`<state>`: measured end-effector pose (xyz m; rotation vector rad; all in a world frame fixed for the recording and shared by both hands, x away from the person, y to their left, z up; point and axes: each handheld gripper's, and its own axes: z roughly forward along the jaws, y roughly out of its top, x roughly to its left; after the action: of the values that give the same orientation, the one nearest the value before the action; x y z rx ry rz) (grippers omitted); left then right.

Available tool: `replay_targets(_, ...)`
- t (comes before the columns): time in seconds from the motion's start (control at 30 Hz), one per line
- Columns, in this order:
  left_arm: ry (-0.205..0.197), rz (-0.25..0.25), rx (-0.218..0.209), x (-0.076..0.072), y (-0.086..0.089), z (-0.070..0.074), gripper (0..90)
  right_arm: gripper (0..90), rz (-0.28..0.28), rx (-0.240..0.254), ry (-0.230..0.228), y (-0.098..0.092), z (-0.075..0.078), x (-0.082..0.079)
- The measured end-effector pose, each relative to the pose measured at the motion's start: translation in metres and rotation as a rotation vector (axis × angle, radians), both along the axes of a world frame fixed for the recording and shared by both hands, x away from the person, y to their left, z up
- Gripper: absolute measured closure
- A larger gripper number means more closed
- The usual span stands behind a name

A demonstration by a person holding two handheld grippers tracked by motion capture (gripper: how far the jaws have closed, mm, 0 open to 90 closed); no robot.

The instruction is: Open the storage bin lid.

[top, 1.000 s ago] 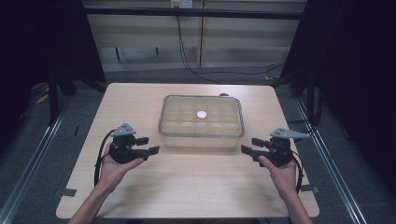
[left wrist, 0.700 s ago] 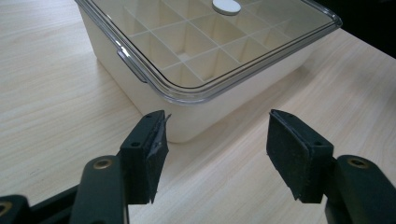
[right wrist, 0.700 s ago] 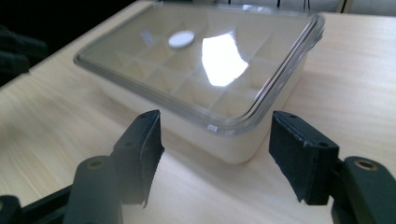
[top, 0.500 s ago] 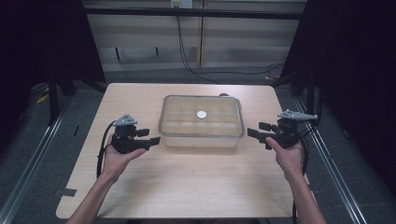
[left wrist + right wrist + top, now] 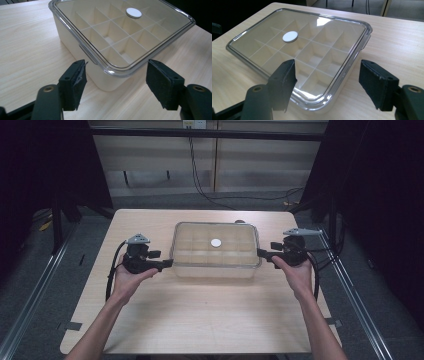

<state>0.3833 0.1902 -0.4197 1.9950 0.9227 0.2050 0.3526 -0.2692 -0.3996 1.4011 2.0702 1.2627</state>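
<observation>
The compartment box point(image 5: 215, 251), a cream tray of divided cells under a clear lid point(image 5: 125, 32), sits shut near the middle of the wooden surface point(image 5: 200, 320), a little toward the far edge. A white round disc point(image 5: 216, 242) marks the lid's centre, and the cells that show through look empty. The lid is seated flat all round, so nothing of the opening or lifting appears done yet; by my reading the work is at the approach, with the grasp and everything after it left to do.

At the box's 9 o'clock the left tongs point(image 5: 167, 263) point at its short side, jaws apart and just opening wider, a corner of the box ahead of them in the left gripper view point(image 5: 115, 77) but not between the pads. At 3 o'clock the right tongs point(image 5: 262, 254) mirror this, also spread and just opening further, their tips just beside the lid's rim; in the right gripper view point(image 5: 325, 82) the near corner lies ahead of the pads, which press nothing.
</observation>
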Motion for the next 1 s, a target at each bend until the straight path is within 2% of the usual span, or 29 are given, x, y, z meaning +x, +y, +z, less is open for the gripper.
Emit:
replay_targets(0.13,-0.008,0.013,0.013,0.006,-0.001,0.001,29.4,26.5,0.008,-0.02,0.011,0.005,0.001,0.01)
replay_targets(0.2,-0.004,0.027,0.003,0.011,-0.002,0.001,28.4,25.3,0.016,-0.024,0.022,0.007,0.001,0.015)
replay_targets(0.3,0.0,0.046,-0.003,0.018,-0.003,0.002,26.5,18.7,0.002,-0.027,0.035,0.011,0.0,0.023)
replay_targets(0.47,0.017,0.054,-0.001,0.03,-0.005,0.003,24.0,21.7,0.009,-0.031,0.052,0.014,-0.005,0.035)
replay_targets(0.57,0.026,0.048,0.009,0.037,-0.007,0.002,23.7,26.3,0.012,-0.011,0.053,0.013,-0.009,0.04)
replay_targets(0.67,0.032,0.051,0.002,0.041,-0.009,-0.001,23.5,30.5,0.014,-0.029,0.069,0.014,-0.014,0.045)
replay_targets(0.73,0.036,0.053,0.008,0.044,-0.012,-0.004,23.4,29.8,0.009,-0.055,0.079,0.015,-0.016,0.049)
replay_targets(0.87,0.041,0.053,0.006,0.05,-0.016,-0.008,23.3,32.5,0.002,-0.046,0.092,0.014,-0.023,0.054)
replay_targets(1.0,0.057,0.051,0.005,0.057,-0.02,-0.014,22.5,30.9,0.006,-0.038,0.126,0.016,-0.031,0.06)
